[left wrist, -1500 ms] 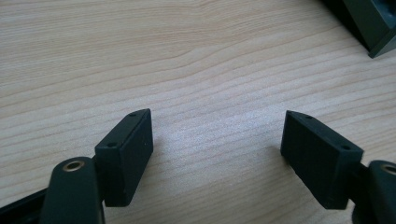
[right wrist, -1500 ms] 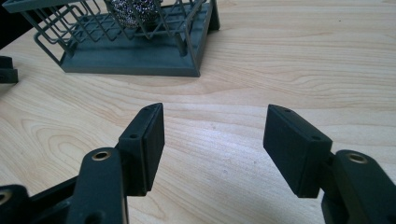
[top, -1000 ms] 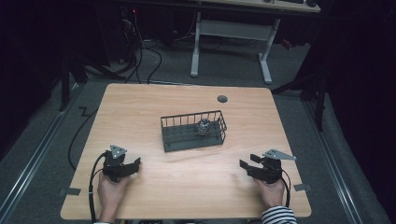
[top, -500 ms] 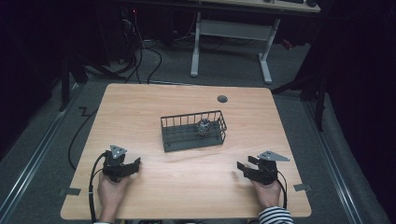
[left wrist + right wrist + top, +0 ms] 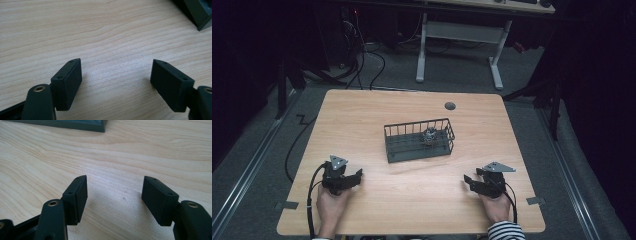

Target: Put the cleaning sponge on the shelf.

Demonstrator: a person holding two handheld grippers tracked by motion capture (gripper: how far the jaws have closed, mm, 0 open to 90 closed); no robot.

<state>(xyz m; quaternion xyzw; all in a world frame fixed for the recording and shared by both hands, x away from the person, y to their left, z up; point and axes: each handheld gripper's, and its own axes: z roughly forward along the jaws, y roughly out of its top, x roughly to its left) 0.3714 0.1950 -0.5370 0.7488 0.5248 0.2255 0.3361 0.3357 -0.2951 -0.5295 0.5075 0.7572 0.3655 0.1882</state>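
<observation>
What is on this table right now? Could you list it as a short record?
table: light wood
basket: dark wire, mid-table
in basket: one small greyish thing, too small to name
left tool: near the front edge, jaws apart, nothing between them
right tool: near the front edge, jaws apart, nothing between them
grommet: round, grey, near the far edge
</observation>
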